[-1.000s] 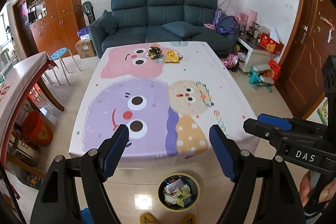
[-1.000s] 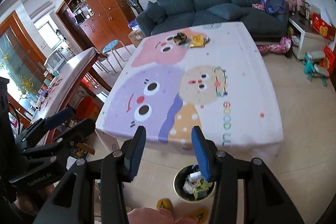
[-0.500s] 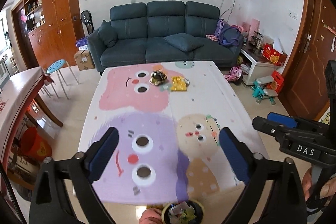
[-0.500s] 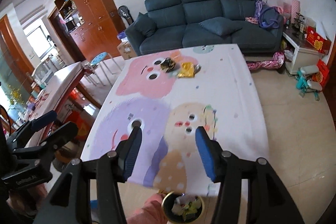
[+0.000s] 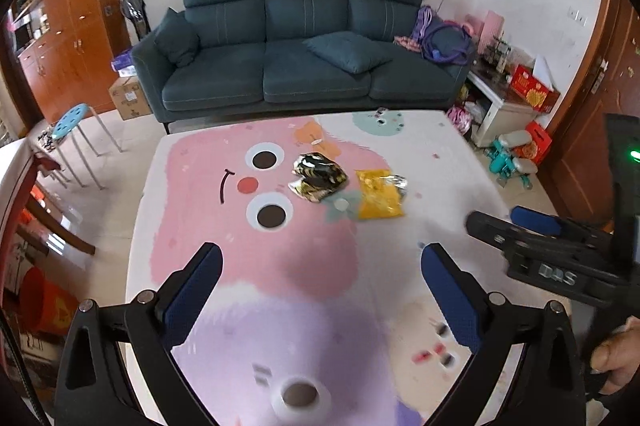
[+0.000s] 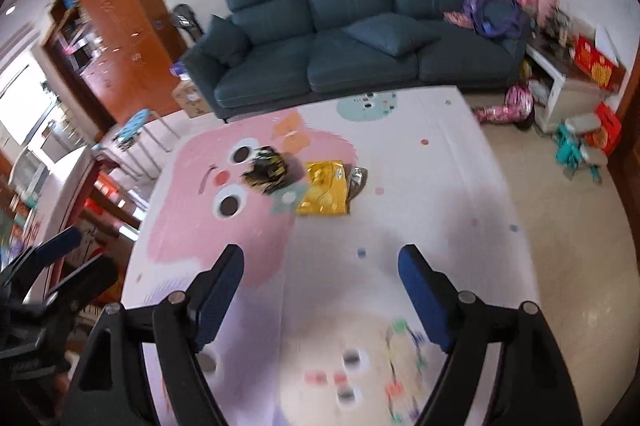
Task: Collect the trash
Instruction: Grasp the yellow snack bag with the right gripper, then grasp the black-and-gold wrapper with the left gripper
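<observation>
Both the left gripper [image 5: 320, 266] and right gripper [image 6: 320, 268] have jaws wide and empty; the crumpled dark wrapper [image 5: 318, 176] and flat yellow packet [image 5: 378, 194], near the counter's [image 5: 440, 154] far edge, could slide off under a skidding pinch.

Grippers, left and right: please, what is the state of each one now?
Left gripper: open, holding nothing, above the table.
Right gripper: open, holding nothing, above the same table.

Both the left hand-held gripper [image 5: 320, 266] and the right hand-held gripper [image 6: 320, 266] point forward with blue-padded fingers spread wide apart, gripping nothing, side by side.
</observation>
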Demonstrator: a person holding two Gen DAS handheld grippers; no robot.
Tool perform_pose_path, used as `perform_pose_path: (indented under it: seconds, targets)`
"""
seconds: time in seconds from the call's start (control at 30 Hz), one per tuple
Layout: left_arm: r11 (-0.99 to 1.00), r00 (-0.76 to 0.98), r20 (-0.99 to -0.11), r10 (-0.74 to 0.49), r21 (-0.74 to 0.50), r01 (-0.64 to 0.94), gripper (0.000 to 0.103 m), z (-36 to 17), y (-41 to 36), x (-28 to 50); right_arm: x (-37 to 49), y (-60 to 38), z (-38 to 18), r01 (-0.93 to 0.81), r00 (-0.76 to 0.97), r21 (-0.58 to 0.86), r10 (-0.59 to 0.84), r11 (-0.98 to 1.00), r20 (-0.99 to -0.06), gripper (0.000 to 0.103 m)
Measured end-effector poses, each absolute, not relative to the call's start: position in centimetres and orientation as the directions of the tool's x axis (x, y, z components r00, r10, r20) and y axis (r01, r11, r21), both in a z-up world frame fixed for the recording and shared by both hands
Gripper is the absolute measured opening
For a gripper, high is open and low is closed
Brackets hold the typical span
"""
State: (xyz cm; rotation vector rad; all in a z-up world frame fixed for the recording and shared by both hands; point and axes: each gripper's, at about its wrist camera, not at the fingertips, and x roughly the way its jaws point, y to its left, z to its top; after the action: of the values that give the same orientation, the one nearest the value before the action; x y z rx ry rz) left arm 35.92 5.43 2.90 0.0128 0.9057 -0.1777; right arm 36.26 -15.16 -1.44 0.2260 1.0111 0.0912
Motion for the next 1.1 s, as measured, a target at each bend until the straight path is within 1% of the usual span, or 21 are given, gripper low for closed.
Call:
perform_pose_path:
  seconds: [0.1,0.23,0.43,0.57,0.6,0.67,0.7,0.73,0.77,0.8,0.83,0.97,1.1]
  targets:
    - [0.982,0.571,-0.806,-0.158,-0.067,0.177,0.099,0.3,5.6,40.0,40.8,-14.8,-5.8,0.094,0.481,0.245,0.172,0.965,-0.86,0.08]
    - [0.978,0.524,-0.834,-0.175,-0.085,0.191,0.099,-2.9,5.8,44.8,45.0,-14.2,-10.2,0.148,0.436,0.229,0.145,0.962,-0.888,0.08]
    - [0.975,0.478,-0.858,-0.189,-0.105,0.197,0.099,-6.5,5.5,50.8,47.7,-13.6,-13.7,0.187,0.396,0.18,0.094,0.966,-0.913,0.08]
    - [0.973,0.453,-0.868,-0.204,-0.126,0.195,0.099,-7.7,5.1,52.8,47.9,-12.6,-14.2,0.149,0.41,0.125,0.054,0.981,-0.911,0.081]
    - [0.972,0.449,-0.869,-0.208,-0.133,0.194,0.099,-7.9,4.9,53.2,48.0,-12.4,-14.3,0.138,0.411,0.108,0.042,0.985,-0.911,0.079]
    - [0.971,0.444,-0.871,-0.212,-0.137,0.195,0.099,-8.3,4.6,53.9,47.8,-11.8,-14.2,0.102,0.424,0.052,0.004,0.993,-0.905,0.068]
    - [0.97,0.443,-0.87,-0.216,-0.141,0.197,0.099,-8.4,4.4,54.2,47.7,-11.5,-14.1,0.084,0.434,0.029,-0.011,0.996,-0.901,0.053]
    - [0.969,0.441,-0.87,-0.22,-0.145,0.199,0.099,-8.5,4.1,54.3,47.5,-11.4,-14.0,0.068,0.44,0.024,-0.009,0.997,-0.898,0.049]
    - [0.969,0.438,-0.871,-0.223,-0.148,0.2,0.099,-8.6,4.1,54.5,47.4,-11.4,-14.0,0.067,0.444,0.022,-0.01,0.998,-0.896,0.046]
    - [0.968,0.434,-0.873,-0.224,-0.15,0.2,0.099,-8.8,3.9,54.6,47.3,-11.6,-13.9,0.07,0.449,0.026,-0.008,0.997,-0.893,0.04]
    - [0.969,0.43,-0.875,-0.224,-0.151,0.197,0.099,-9.0,3.7,54.8,47.2,-11.9,-13.8,0.075,0.453,0.034,-0.003,0.997,-0.892,0.036]
    - [0.975,0.402,-0.893,-0.204,-0.148,0.166,0.099,-10.4,3.0,55.8,47.2,-13.2,-13.6,0.107,0.457,0.065,0.009,0.992,-0.889,0.031]
    - [0.981,0.385,-0.905,-0.184,-0.146,0.126,0.098,-11.9,2.6,56.9,47.0,-14.1,-13.6,0.127,0.455,0.093,0.025,0.987,-0.89,0.028]
